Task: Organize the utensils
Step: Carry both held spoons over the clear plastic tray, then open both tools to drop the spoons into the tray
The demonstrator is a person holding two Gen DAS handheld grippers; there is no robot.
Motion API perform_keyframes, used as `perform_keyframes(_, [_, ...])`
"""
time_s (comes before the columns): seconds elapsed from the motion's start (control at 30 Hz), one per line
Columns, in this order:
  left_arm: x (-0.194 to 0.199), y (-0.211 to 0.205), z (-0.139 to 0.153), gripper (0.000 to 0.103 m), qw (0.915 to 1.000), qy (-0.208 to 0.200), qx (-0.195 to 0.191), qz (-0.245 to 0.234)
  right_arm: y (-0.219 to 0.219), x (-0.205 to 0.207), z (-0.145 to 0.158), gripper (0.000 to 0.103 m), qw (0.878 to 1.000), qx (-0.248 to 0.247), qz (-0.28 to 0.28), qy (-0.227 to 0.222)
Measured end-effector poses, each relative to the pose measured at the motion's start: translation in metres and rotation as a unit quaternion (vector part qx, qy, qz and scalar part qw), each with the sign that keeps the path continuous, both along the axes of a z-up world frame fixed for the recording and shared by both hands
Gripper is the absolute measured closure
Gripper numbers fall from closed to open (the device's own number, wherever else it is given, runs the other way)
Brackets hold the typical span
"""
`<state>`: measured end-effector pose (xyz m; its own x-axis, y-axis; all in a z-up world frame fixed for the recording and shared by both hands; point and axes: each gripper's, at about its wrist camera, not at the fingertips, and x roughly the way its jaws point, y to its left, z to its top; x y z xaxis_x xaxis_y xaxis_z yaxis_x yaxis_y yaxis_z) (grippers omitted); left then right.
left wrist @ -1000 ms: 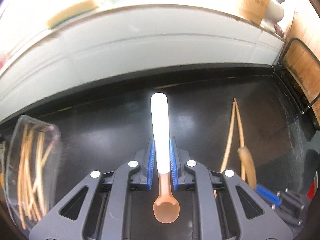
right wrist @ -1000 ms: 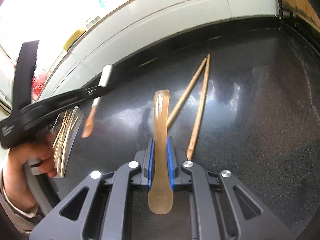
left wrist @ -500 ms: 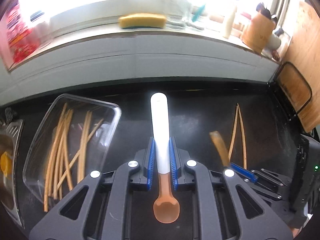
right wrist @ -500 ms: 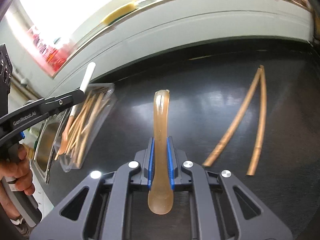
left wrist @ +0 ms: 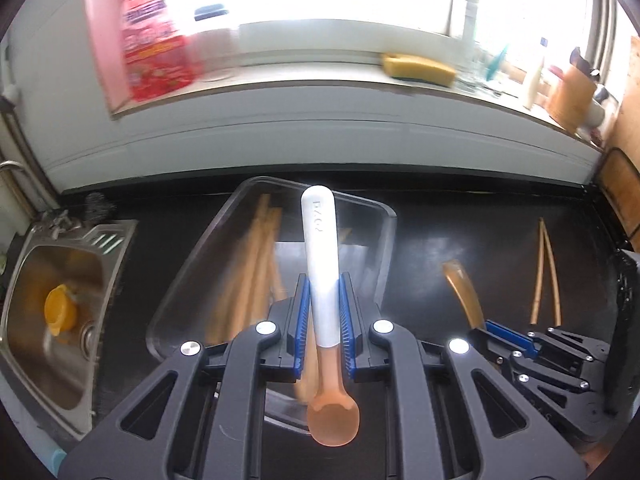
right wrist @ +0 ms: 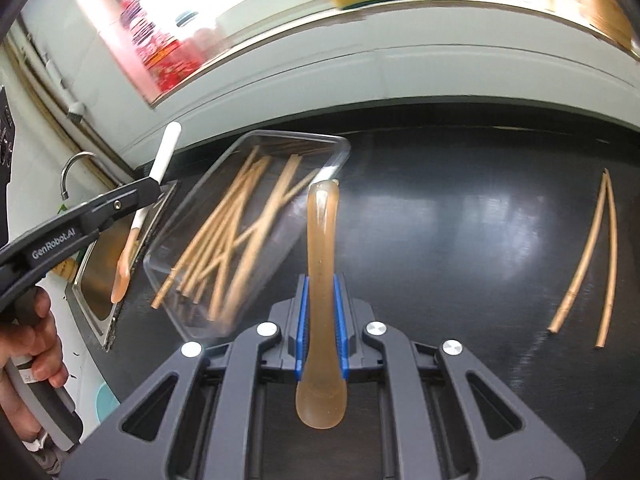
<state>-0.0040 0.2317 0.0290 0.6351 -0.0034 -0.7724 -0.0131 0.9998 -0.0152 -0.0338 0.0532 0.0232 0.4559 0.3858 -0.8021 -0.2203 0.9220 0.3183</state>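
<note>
My left gripper (left wrist: 324,316) is shut on a white-handled spoon (left wrist: 322,256) with an orange bowl, held above a clear plastic box (left wrist: 380,236) that holds several wooden chopsticks (left wrist: 256,264). My right gripper (right wrist: 322,320) is shut on an amber translucent spoon (right wrist: 322,240), just right of the same clear box (right wrist: 336,160) with its chopsticks (right wrist: 236,236). In the right wrist view the left gripper (right wrist: 154,184) hangs over the box's left side, near the sink. In the left wrist view the right gripper (left wrist: 482,326) shows at the lower right. Two loose chopsticks (right wrist: 596,248) lie on the black counter to the right.
A steel sink (left wrist: 60,280) with a yellow object in it sits left of the box. A white tiled ledge carries a yellow sponge (left wrist: 418,66), a red packet (left wrist: 156,40) and bottles. A black rack (left wrist: 620,200) stands at the far right. A person's hand (right wrist: 28,352) grips the left handle.
Both grippers have swept left across the counter with their spoons. The clear box has come to the centre of both views, and the two loose chopsticks have slid off to the right.
</note>
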Motion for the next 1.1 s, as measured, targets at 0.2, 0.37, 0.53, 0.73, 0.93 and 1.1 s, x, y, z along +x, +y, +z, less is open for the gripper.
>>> perform_keyframes(0.2, [-0.006, 0.048, -0.002, 0.089, 1.0, -0.002, -0.009, 0.002, 0.056, 0.002, 0.003, 0.09, 1.0, 0.0, 0.008, -0.007])
perform_keyframes(0.37, [-0.005, 0.08, -0.003, 0.089, 0.9998, -0.002, -0.015, -0.009, 0.087, 0.002, 0.003, 0.09, 1.0, -0.001, 0.002, -0.012])
perform_keyframes(0.53, [-0.002, 0.095, -0.008, 0.089, 0.9995, 0.003, -0.02, -0.023, 0.104, 0.004, 0.003, 0.09, 1.0, -0.001, -0.009, -0.014])
perform_keyframes(0.73, [0.008, 0.103, -0.017, 0.089, 0.9982, 0.019, -0.036, -0.044, 0.113, 0.007, 0.001, 0.09, 1.0, -0.005, -0.022, -0.015])
perform_keyframes(0.93, [0.035, 0.109, -0.017, 0.089, 0.9955, 0.034, -0.059, -0.066, 0.117, 0.02, 0.001, 0.09, 0.999, 0.004, -0.049, -0.016])
perform_keyframes(1.1, [0.062, 0.109, -0.016, 0.089, 0.9932, 0.045, -0.07, -0.081, 0.118, 0.03, 0.001, 0.09, 0.997, 0.009, -0.07, -0.021])
